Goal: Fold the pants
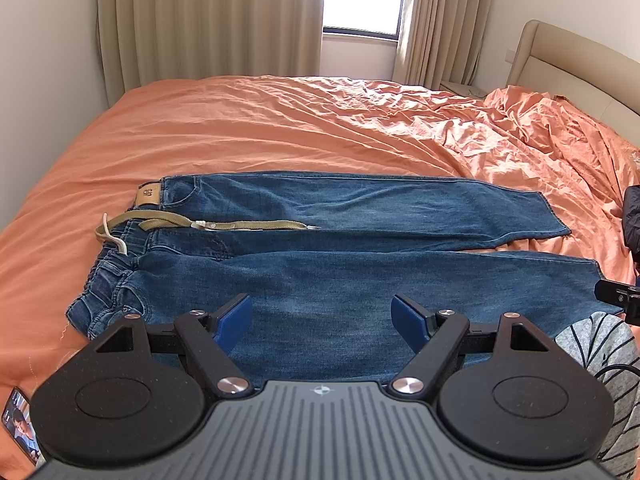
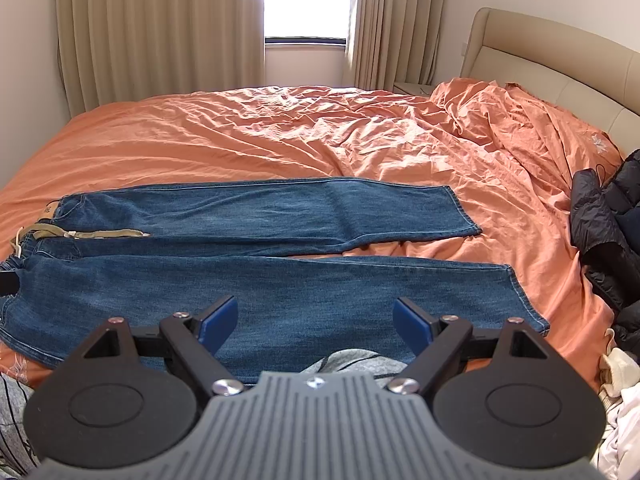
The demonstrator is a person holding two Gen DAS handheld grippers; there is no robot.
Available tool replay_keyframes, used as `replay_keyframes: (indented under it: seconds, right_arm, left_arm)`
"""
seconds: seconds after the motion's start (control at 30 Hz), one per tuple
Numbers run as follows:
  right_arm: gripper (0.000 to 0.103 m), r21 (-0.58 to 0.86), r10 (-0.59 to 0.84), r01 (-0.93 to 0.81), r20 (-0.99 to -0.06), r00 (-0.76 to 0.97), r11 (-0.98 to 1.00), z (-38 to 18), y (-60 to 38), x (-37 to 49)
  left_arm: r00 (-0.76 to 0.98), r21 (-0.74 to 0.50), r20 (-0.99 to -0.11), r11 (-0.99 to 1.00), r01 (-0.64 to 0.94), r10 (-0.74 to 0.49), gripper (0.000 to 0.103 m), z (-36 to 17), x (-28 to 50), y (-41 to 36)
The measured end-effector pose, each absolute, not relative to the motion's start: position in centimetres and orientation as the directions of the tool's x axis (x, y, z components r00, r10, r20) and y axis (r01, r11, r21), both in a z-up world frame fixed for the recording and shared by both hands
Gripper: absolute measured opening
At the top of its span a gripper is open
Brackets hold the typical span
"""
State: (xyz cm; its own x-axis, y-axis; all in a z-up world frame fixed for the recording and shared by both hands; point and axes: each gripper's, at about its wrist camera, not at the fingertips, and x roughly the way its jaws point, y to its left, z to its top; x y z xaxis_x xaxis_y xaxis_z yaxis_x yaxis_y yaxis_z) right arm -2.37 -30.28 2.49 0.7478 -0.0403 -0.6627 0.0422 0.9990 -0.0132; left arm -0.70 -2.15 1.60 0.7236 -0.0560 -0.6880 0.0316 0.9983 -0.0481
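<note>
Nearest in each wrist view, the left gripper (image 1: 322, 316) and the right gripper (image 2: 314, 318) are held with blue pads spread wide and nothing between them, hovering over the near leg of the blue jeans (image 1: 360, 280), which are laid flat on the orange bedspread (image 1: 260, 128), waistband to the left and hems to the right. For a clean lengthwise fold, the near leg is probably best pinched at waistband and hem together and laid edge-to-edge on the far leg. The tan waistband patch (image 1: 149, 196) bears marks too small to read.
</note>
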Motion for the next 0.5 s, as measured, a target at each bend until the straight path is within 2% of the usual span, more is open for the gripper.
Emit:
replay_keyframes:
  seconds: [0.5]
  right_arm:
    - [0.081,-0.016,-0.036,0.034,-0.663,0.748,0.999,2.58,-30.03,-2.49]
  left_arm:
    - [0.723,-0.048,-0.688,0.998,0.031,-0.055,0.092,1.5,-0.68,-2.06]
